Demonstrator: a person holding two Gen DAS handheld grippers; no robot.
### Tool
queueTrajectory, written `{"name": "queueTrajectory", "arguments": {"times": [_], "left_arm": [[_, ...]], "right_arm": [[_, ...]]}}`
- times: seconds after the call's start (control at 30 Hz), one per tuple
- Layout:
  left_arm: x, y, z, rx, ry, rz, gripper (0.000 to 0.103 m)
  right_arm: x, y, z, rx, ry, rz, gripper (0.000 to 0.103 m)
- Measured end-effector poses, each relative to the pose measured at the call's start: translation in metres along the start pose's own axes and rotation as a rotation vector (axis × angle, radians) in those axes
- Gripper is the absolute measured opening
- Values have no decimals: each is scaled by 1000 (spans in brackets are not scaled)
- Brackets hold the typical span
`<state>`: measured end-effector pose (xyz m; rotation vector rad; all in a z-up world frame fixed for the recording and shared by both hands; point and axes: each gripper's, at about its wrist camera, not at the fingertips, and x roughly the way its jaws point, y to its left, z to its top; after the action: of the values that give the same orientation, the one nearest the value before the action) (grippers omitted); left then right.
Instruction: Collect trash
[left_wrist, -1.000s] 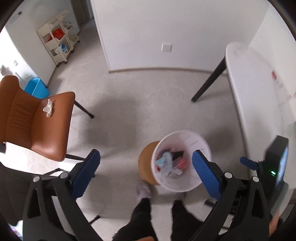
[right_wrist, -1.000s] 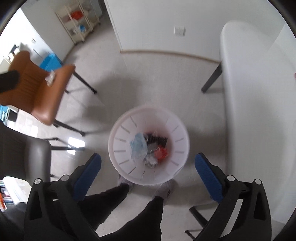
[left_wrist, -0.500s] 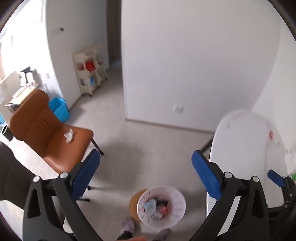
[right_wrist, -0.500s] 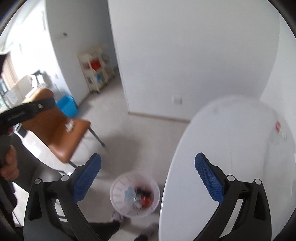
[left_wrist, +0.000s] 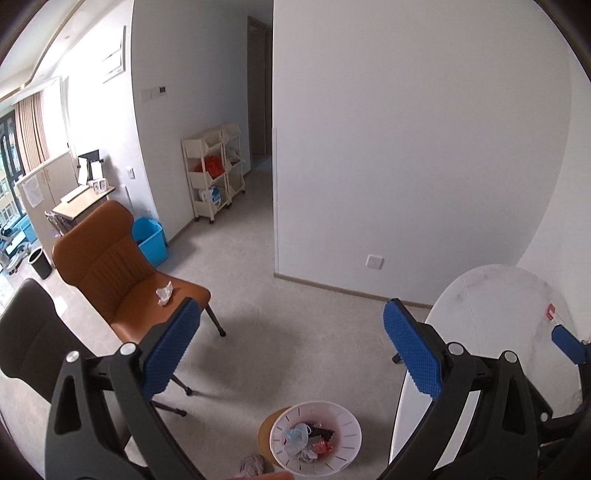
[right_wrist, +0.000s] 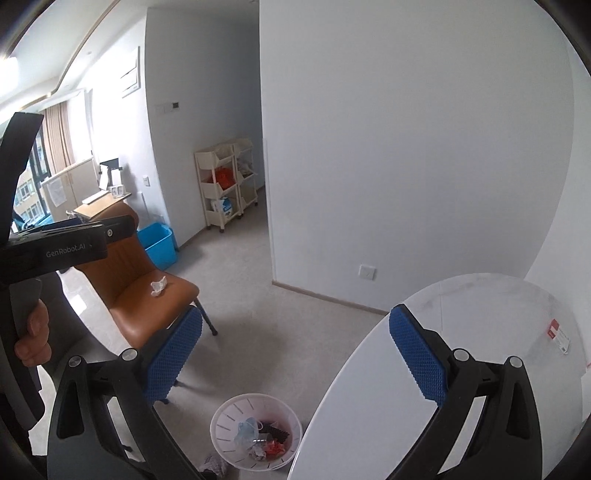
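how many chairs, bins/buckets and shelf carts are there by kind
chairs: 2, brown chair and black chair
bins/buckets: 3, white bin, blue bucket, black bin
shelf carts: 2, left cart and right cart
total: 7

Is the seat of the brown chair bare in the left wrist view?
No: a crumpled white tissue lies on the seat of the brown chair, apart from the white waste basket on the floor.
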<state>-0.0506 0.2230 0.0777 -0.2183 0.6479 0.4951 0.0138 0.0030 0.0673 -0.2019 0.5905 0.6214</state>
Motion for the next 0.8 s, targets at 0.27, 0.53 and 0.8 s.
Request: {"name": "queueTrajectory", "arguments": {"times": [0.27, 0.53, 0.8], "left_arm": [[7, -6, -2, 31, 26, 15, 95], [11, 0, 0, 25, 37, 7, 95], [16, 7, -6, 24, 50, -12, 95]], "right_arm": [[6, 3, -6, 0, 19, 7, 101], [11, 15, -3, -8, 36, -4, 101], [14, 19, -5, -10, 43, -12, 101]]}}
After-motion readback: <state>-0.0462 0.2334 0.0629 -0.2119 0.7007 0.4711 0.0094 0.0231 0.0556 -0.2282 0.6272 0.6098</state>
